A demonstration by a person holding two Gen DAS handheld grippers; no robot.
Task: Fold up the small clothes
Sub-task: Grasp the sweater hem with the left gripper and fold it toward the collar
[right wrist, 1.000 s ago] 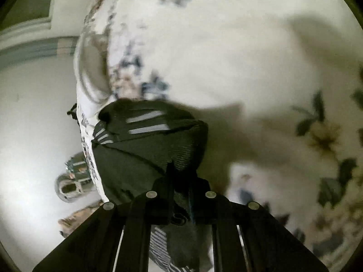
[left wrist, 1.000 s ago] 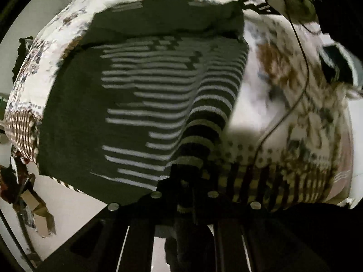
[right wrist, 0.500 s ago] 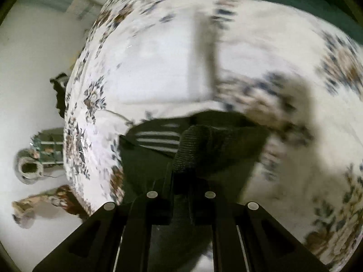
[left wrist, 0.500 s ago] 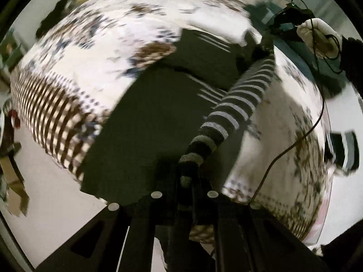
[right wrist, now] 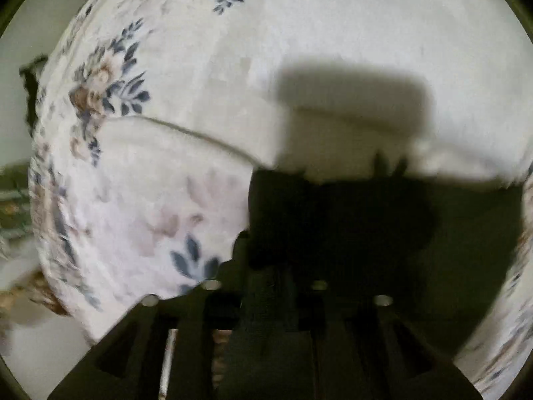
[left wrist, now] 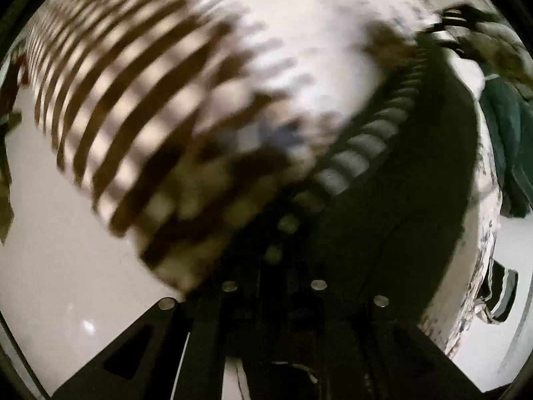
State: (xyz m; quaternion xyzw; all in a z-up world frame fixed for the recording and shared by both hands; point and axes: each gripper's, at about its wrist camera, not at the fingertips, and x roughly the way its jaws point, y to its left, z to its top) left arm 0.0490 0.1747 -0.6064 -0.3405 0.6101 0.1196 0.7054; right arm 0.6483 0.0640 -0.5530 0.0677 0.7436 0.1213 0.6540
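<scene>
My left tongs (left wrist: 273,266) are pinched on the striped edge of a dark knitted garment with pale grey bands (left wrist: 409,200). That banded edge runs from between my fingers up and away to the right, and the plain dark body of the garment spreads out to the right of my tongs, lying on the bed. Everything in this view is smeared with blur, so I cannot make out the weave or how the fabric is layered. To the left of and beyond my tongs is the white bedspread with brown checked stripes and flower print (left wrist: 140,76), its edge curving down to a pale smooth floor (left wrist: 50,250) at my lower left. Far to the right, past the bed's edge, sits a dark green cloth (left wrist: 509,140), and low on the right a small dark item with light stripes (left wrist: 503,286) hangs by the bed's side.

My right tongs (right wrist: 289,266) are also pressed together on the same dark garment (right wrist: 416,233); the fabric bunches over and just ahead of my fingers and stretches off to the right as a flat dark sheet. Ahead and to the left lies the bedspread, here white with blue and brown flowers (right wrist: 186,106). A dark shadow (right wrist: 353,90) falls on the bedspread straight ahead of my tongs.
</scene>
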